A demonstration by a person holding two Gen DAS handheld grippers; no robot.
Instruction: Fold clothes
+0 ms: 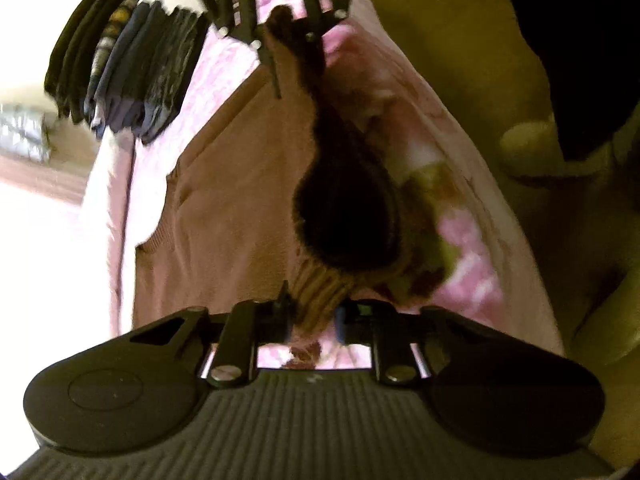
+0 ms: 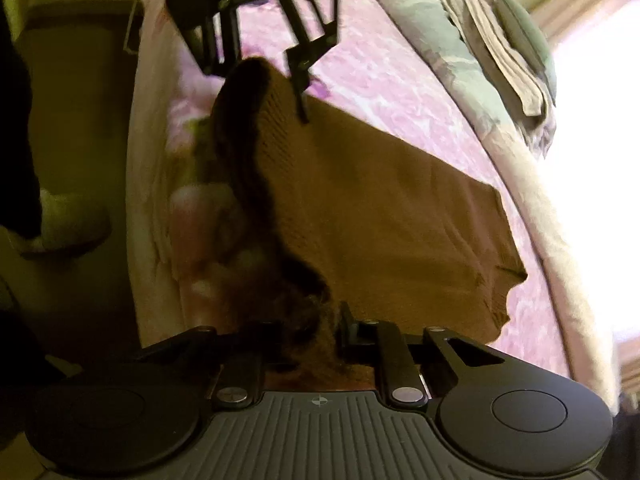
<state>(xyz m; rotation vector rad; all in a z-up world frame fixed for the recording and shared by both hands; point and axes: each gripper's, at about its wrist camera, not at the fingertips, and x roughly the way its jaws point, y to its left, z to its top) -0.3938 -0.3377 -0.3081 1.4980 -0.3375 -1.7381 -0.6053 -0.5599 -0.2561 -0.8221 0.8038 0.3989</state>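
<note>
While my 2 claws, left (image 1: 316,316) and right (image 2: 308,344), pinch the sweater's (image 2: 380,216) hem off the bed's (image 2: 400,80) near edge, I judge it's mid-fold, needing an even carry toward the far edge.

Tan sweater (image 2: 380,208) on pink floral bedspread (image 2: 384,80)

Dark folded clothes (image 1: 120,64) stack beside the sweater; grey-green and beige bedding (image 2: 500,48) lies beyond it.

Two wrist cameras, each looking down close along its own tool at the bed (image 1: 472,128).

Both views share the brown garment (image 1: 224,184); each sees the opposite tool (image 1: 280,32) just ahead, facing back.
</note>
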